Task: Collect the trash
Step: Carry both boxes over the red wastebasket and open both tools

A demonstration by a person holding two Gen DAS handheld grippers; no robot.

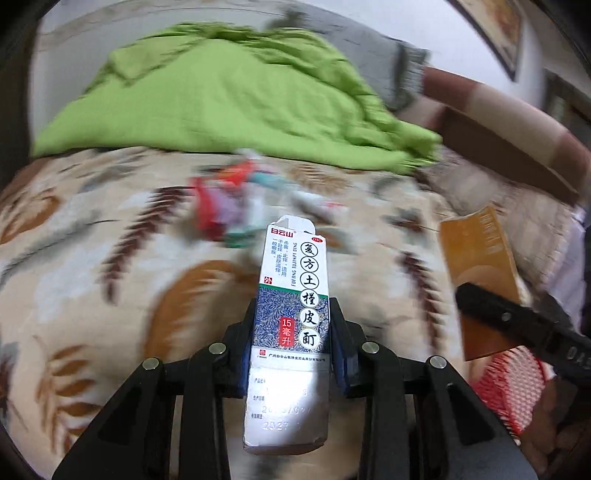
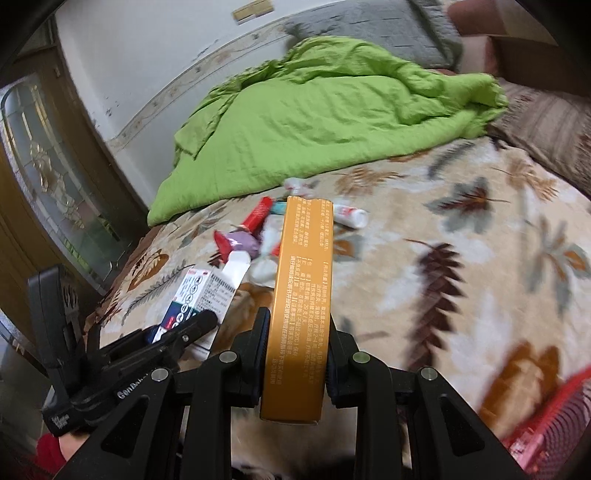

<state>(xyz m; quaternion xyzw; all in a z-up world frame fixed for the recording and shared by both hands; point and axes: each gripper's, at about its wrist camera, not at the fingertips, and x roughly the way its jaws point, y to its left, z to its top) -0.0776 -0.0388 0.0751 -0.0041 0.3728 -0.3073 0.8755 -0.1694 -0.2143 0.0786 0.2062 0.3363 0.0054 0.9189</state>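
My left gripper is shut on a white and blue medicine box with Chinese print, held above the bed. My right gripper is shut on a long orange box; that box also shows at the right of the left wrist view. The left gripper with its box shows at the lower left of the right wrist view. A pile of trash lies on the blanket: a red tube, a purple wrapper, white tubes and crumpled paper. It shows blurred in the left wrist view.
A leaf-patterned blanket covers the bed. A green quilt is bunched at the far side, with a grey pillow behind. A red mesh basket is at the lower right. A glass-panelled door stands at left.
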